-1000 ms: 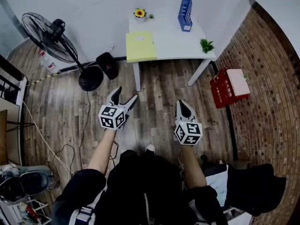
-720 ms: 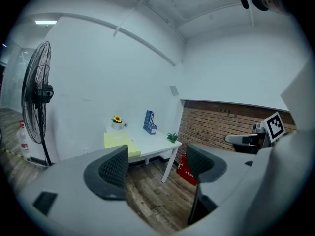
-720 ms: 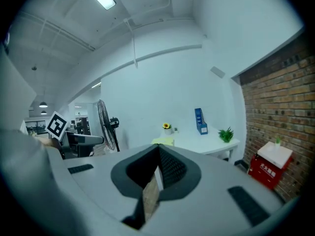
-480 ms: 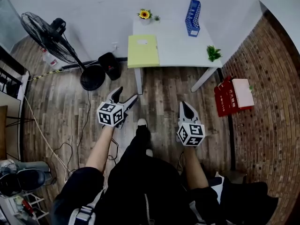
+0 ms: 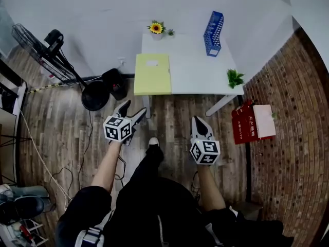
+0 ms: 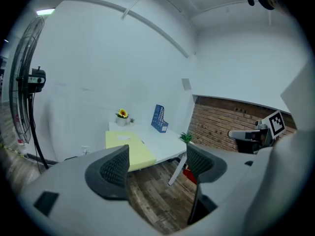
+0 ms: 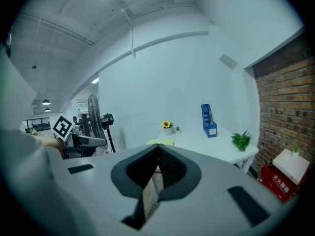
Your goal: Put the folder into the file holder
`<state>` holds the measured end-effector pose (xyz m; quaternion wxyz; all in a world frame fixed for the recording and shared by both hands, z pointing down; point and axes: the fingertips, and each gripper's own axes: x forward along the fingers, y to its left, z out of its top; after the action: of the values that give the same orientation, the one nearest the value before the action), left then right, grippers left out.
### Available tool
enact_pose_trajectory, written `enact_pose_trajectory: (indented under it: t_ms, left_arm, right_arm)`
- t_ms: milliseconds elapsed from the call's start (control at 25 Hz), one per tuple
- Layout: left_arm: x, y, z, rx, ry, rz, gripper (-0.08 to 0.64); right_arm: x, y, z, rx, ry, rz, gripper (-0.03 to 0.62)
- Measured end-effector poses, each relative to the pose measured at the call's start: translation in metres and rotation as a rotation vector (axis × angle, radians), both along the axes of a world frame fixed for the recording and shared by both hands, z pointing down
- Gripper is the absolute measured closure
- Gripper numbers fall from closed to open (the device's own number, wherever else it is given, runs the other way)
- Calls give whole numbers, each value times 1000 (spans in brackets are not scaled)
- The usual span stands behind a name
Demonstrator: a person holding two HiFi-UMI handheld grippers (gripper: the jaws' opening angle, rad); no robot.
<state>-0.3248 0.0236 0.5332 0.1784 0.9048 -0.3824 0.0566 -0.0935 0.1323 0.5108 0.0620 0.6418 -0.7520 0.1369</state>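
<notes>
Jaws wide apart on left tool, together on right tool

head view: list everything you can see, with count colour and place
table: 1, white, against the far wall
folder: 1, yellow, flat on the table's near left edge
file holder: 1, blue, upright at the table's far right
sunflower: 1, yellow in a white pot, table's far left
plant: 1, green, table's near right corner
fan: 1, black, on the floor left of the table
bin: 1, black, on the floor beside the fan's base
box: 1, red, on the brick floor right of the table
left tool: 1, white and black, open, empty, above the wood floor
right tool: 1, white and black, shut, empty
</notes>
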Motion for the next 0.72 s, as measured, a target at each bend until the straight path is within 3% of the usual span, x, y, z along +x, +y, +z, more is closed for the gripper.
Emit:
enact_pose_trajectory:
  t_ms: [440,720]
  left_arm:
    - [10,-151,33,-87,-55,35,183]
    - [5,-224,76,-202,-45,54,182]
  right_arm:
    - [18,-168,-8,-24,-9,-25,584]
    - [21,-239,8,-67,-11,-43,584]
